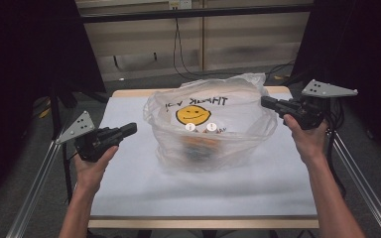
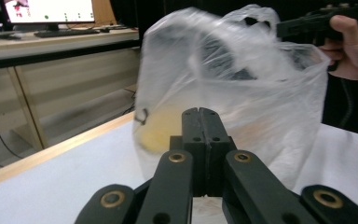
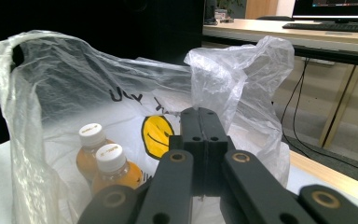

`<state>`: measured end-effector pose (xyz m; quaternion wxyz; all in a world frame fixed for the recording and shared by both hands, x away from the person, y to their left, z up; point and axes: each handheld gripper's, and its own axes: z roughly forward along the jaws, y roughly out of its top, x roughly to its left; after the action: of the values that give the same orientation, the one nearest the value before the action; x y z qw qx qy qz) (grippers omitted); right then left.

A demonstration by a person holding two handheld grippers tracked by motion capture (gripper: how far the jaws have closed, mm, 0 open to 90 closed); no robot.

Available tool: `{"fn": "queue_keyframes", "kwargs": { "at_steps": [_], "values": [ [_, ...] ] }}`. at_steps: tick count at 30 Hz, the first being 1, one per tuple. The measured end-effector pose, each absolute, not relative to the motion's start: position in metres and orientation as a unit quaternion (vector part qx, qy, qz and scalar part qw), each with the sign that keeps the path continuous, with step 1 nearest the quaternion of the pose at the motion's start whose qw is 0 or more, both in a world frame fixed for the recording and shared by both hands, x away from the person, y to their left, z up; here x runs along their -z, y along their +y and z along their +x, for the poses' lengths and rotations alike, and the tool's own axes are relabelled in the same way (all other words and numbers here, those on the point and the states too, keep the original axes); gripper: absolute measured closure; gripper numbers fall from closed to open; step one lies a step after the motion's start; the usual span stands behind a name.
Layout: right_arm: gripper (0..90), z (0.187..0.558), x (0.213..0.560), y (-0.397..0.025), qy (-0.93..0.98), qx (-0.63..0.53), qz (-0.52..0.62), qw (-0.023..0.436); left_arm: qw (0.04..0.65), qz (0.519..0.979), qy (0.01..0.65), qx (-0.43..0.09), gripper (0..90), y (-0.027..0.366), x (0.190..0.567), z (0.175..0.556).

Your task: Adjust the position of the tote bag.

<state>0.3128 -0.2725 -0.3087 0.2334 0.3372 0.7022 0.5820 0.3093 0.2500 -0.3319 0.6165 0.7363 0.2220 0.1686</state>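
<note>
A white-covered table (image 1: 129, 188) with a wooden edge is set up in a dim room, with dark curtains at the sides, cables hanging down the back wall, and desks with monitors seen further off. A clear plastic bag (image 1: 213, 124) with a yellow smiley is stood open mid-table, two orange-drink bottles (image 3: 103, 165) with white caps tucked inside. The left hand-held gripper (image 1: 129, 130) is kept just beside the bag's left, jaws pressed together on nothing; the right hand-held gripper (image 1: 268, 103) is held at the bag's upper right rim, jaws also closed, and whether plastic is pinched can't be told.
</note>
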Motion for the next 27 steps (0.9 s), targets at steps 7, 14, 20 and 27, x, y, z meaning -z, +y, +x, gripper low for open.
{"fn": "queue_keyframes", "kwargs": {
  "at_steps": [7, 14, 20, 27],
  "values": [
    [90.0, 0.312, 0.307, -0.270, 0.702, -0.584, 0.335, 0.233, 0.628, 0.732, 0.204, -0.170, 64.4, 0.241, 0.320, 0.299],
    [90.0, 0.313, 0.306, -0.268, 0.701, -0.587, 0.332, 0.230, 0.648, 0.716, 0.201, -0.165, 31.8, 0.229, 0.314, 0.300],
    [90.0, 0.312, 0.304, -0.262, 0.704, -0.590, 0.323, 0.228, 0.635, 0.726, 0.208, -0.162, 21.9, 0.216, 0.307, 0.310],
    [90.0, 0.312, 0.301, -0.259, 0.708, -0.589, 0.317, 0.229, 0.626, 0.735, 0.219, -0.143, 58.2, 0.208, 0.315, 0.334]
  ]
}}
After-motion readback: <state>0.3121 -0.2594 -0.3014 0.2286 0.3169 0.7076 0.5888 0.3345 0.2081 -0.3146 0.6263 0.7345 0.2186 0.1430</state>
